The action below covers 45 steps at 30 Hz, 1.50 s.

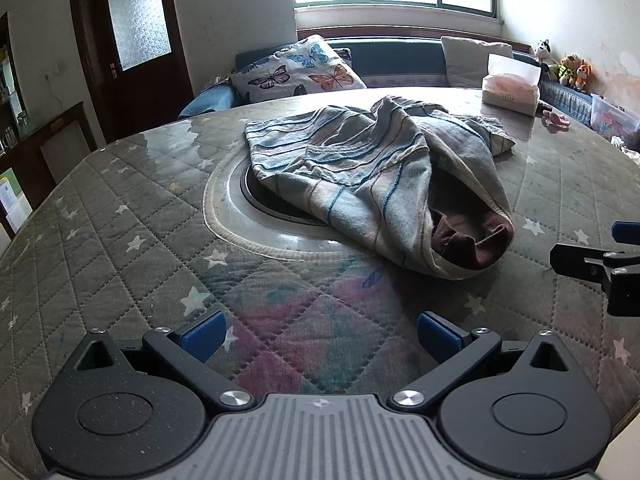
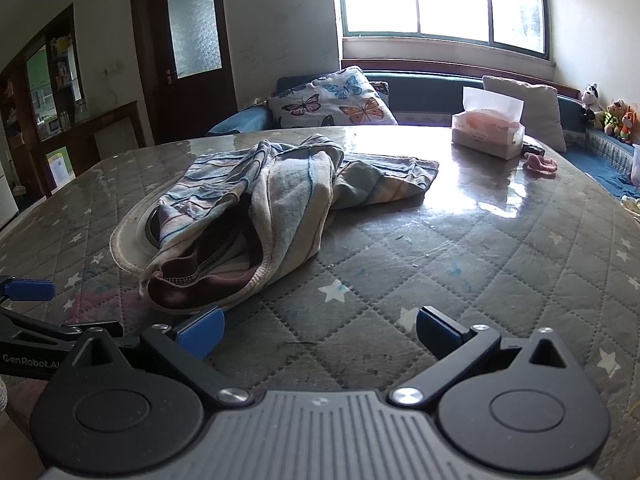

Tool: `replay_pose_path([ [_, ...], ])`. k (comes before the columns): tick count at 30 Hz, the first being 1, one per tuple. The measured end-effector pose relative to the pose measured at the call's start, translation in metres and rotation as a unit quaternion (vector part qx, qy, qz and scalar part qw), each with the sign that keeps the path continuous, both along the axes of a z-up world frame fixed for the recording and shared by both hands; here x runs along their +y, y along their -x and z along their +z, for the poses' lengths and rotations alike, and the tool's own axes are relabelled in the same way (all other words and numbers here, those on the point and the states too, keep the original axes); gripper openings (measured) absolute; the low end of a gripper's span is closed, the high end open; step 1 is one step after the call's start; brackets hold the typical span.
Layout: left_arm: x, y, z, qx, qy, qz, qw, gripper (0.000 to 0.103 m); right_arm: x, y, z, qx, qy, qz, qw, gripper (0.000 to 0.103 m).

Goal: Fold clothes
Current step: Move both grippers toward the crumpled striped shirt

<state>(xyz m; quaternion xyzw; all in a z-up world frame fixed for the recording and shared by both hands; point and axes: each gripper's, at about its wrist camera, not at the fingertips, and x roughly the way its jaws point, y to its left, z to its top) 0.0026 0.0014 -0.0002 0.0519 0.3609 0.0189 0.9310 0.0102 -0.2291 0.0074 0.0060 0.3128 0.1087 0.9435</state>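
The left gripper [image 1: 318,336] hangs low over the quilted table [image 1: 120,240], jaws wide and empty. Ahead, mid-table, lies the crumpled striped garment [image 1: 360,176], partly over a round inset. The right gripper [image 2: 318,334], equally wide and empty, hovers near the garment's brown-lined opening. A tissue box [image 2: 488,134] sits beyond.

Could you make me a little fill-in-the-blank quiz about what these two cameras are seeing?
1. The striped garment lies crumpled on the ___.
2. Both the left gripper and the right gripper are ___.
3. The cushion behind the table shows ___.
4. The tissue box sits near the table's ___ edge.

Answers: table; open; butterflies; far
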Motion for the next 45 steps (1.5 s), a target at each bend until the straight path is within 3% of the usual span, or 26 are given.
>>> replay_pose_path([
  [45, 0.011, -0.017, 0.001, 0.023, -0.002, -0.002, 0.9997, 0.103, 0.011, -0.022, -0.006, 0.029, -0.001, 0.024, 0.999, 0.103],
])
